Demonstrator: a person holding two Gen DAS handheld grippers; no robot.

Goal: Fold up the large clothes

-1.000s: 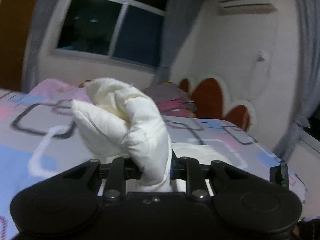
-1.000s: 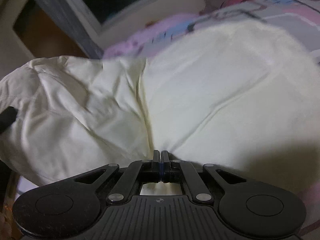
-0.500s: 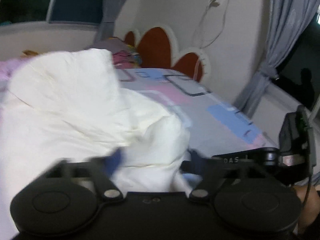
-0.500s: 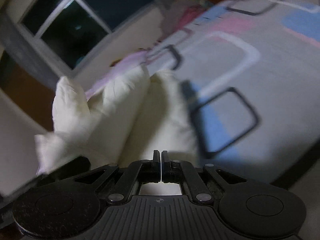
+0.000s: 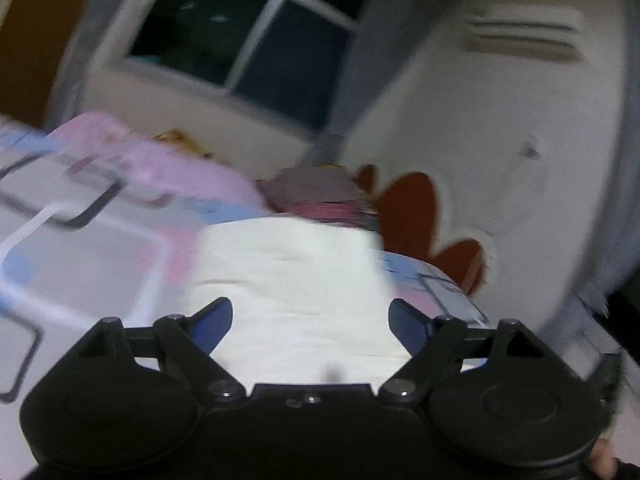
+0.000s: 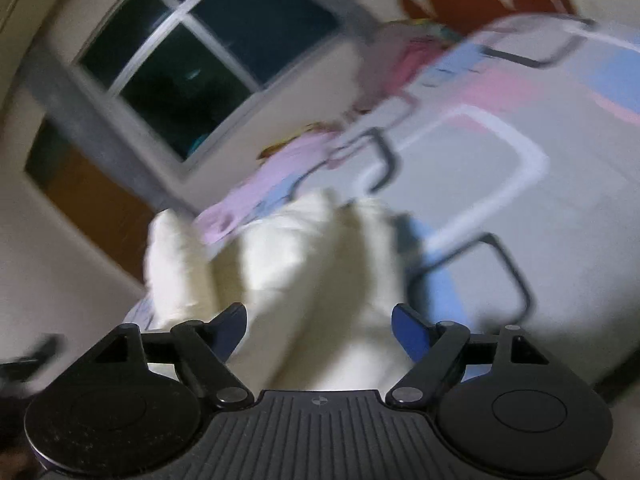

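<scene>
- The cream-white cloth garment (image 5: 292, 288) lay flat on the bed with the grey, pink and blue patterned sheet (image 5: 80, 256), right in front of the left gripper (image 5: 310, 320).
- In the left view its long side ran away from the camera, toward the pillows.
- In the right view the same garment (image 6: 304, 264) looked bunched up in soft lumps, so its shape there was hard to tell.
- The left gripper's two blue-tipped fingers (image 5: 214, 316) stood wide apart and held nothing.
- The right gripper (image 6: 320, 324) was spread wide too, with the cloth lying between and under its fingers (image 6: 410, 326) but not pinched.
- I counted one garment, two grippers, one dark window with four panes (image 5: 248, 36), and one white air conditioner (image 5: 524, 38) on the wall.
- A red-brown flower-shaped headboard (image 5: 416, 212) peeked out behind a pile of grey and pink bedding (image 5: 320, 196).
- Both pictures were blurry, and the near edge of the garment was hidden behind the black gripper bodies.
</scene>
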